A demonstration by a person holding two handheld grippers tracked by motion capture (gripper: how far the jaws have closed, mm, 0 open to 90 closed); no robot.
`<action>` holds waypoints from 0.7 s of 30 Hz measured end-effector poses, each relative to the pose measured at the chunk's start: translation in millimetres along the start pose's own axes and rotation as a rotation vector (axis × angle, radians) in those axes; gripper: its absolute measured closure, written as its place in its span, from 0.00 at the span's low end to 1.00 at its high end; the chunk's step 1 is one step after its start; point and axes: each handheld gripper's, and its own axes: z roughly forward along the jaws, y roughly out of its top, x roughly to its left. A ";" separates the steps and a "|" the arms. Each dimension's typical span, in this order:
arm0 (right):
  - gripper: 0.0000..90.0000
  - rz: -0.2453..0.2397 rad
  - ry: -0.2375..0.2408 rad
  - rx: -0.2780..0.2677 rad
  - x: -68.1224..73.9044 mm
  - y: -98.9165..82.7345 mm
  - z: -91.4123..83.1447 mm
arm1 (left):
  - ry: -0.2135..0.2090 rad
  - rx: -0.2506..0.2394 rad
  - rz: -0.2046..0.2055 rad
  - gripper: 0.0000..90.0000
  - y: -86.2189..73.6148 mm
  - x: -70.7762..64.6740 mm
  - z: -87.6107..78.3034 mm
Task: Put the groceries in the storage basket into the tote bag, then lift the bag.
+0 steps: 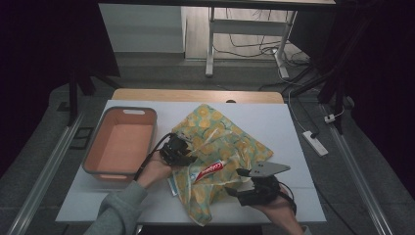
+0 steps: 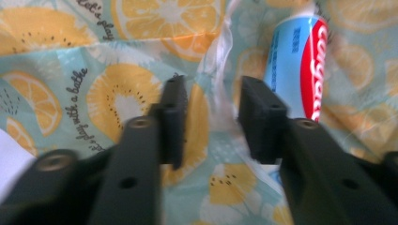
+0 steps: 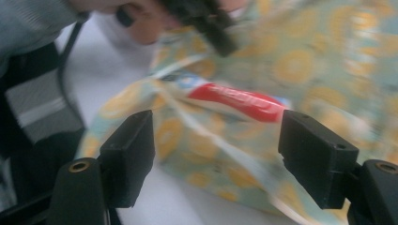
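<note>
Tools over fruit-print bag (image 1: 220, 142): left tool (image 2: 213, 117) half-closed around a fold, right tool (image 3: 216, 154) wide, empty.

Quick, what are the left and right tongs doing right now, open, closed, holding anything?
Left tongs: partly closed around a fold of the fruit-print bag; whether they pinch it cannot be told.
Right tongs: wide open, holding nothing, facing the toothpaste tube.

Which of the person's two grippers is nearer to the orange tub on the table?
Left. The left gripper is over the fruit-print bag, right beside the orange tub. The right gripper sits at the bag's near right corner, beyond the toothpaste tube.
</note>
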 end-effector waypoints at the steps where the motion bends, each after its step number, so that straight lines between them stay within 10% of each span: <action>1: 0.31 -0.023 0.006 0.014 3.3 1.9 5.4 | -0.005 0.003 0.003 0.83 -1.2 0.4 -0.5; 7: 0.36 -0.091 0.041 0.130 10.0 5.1 46.7 | -0.022 0.012 -0.008 0.97 -7.2 3.2 -5.9; 13: 0.98 -0.097 0.034 0.265 5.0 -6.4 74.8 | -0.071 -0.049 -0.041 0.98 -15.0 6.6 -28.8; 21: 1.00 -0.130 -0.017 0.068 8.8 8.7 16.7 | -0.156 -0.190 -0.084 0.98 -31.8 17.7 -84.7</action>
